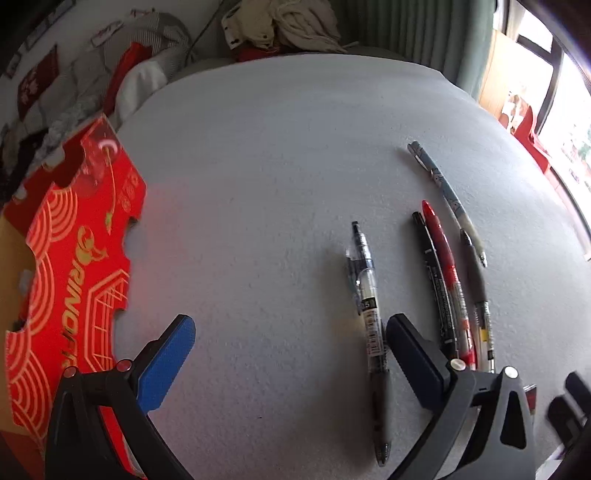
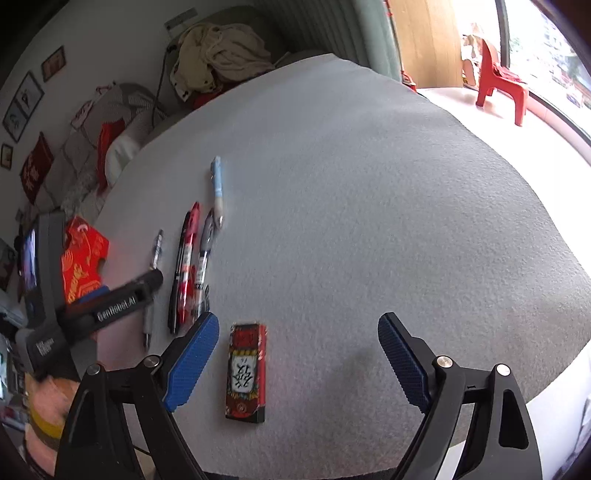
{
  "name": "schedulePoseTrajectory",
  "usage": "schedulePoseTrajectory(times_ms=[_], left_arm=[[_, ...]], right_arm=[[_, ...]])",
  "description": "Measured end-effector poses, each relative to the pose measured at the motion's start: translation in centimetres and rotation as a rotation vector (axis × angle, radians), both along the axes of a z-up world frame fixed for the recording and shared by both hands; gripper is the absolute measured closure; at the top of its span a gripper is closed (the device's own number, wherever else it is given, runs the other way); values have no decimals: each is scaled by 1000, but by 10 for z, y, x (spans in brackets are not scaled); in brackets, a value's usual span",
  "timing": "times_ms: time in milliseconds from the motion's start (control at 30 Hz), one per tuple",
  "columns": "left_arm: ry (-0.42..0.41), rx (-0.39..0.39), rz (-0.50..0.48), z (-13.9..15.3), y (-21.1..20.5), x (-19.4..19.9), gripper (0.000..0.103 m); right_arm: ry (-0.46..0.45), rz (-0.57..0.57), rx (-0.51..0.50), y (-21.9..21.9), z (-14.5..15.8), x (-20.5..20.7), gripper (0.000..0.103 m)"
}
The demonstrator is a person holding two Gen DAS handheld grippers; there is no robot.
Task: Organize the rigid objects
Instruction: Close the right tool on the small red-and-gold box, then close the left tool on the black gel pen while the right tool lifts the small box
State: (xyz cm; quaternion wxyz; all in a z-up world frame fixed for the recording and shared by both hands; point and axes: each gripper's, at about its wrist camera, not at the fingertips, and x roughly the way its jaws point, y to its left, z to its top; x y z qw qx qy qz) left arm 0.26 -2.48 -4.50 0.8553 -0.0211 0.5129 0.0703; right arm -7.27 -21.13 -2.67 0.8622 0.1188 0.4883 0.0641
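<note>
Several pens lie on a grey felt table point(image 1: 277, 166). In the left wrist view a clear pen point(image 1: 367, 295) lies between my open fingers, close to the right one; a black pen point(image 1: 436, 280), a red pen point(image 1: 448, 277), a grey-grip pen point(image 1: 478, 295) and a pale blue pen point(image 1: 443, 184) lie to the right. My left gripper point(image 1: 290, 328) is open and empty. In the right wrist view my right gripper point(image 2: 297, 325) is open over a small red and black box point(image 2: 245, 373). The pens point(image 2: 188, 258) lie to its left, with the left gripper point(image 2: 122, 295) over them.
A red printed cardboard box point(image 1: 74, 266) sits at the table's left edge, also seen in the right wrist view point(image 2: 83, 258). Clothes and cushions point(image 1: 288, 22) are piled behind the table. A red plastic chair point(image 2: 498, 85) stands by the window.
</note>
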Motion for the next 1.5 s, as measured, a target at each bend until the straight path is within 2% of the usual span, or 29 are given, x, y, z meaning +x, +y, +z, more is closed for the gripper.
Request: schedulePoseTrajectory(times_ms=[200,300,367,467,833,1000,1133,1233,1333,1367,1400,1433,1500], left_arm=[[-19,-20,-68,-3,-27,-3,0],[-60,-42,-52,-6,-32,-10,0],[-101,-34,-39,-7,-31,-12,0],[-123,-31,-26,-10,-31,-16,0],[-120,-34,-13,-6,-31,-19,0],[-119,-33,-6,-5,-32,-20,0],[-114,-34,3,-5,-34,-20,0],[-97,-38,16,-4,-35,-17,0],[-70,-42,27,-2,-36,-11,0],[-63,-45,28,-2,-35,-10,1],[-57,-47,29,-1,-35,-9,1],[-57,-49,24,-1,-36,-9,3],[-77,-46,5,4,-40,-10,15]], right_arm=[[8,49,-203,36,-10,-8,14],[-2,74,-319,52,-15,-11,14],[8,55,-302,52,-16,-11,13],[49,73,-303,56,-20,-7,0],[18,78,-309,63,-25,-18,1],[-9,127,-305,70,-20,-23,20],[-8,147,-300,72,-18,-23,26],[-15,169,-297,73,-16,-24,39],[-14,186,-297,72,-14,-23,53],[-16,196,-295,72,-13,-22,63],[-17,203,-295,72,-12,-22,77],[-15,210,-292,72,-11,-22,78],[-16,223,-292,72,-12,-22,78]])
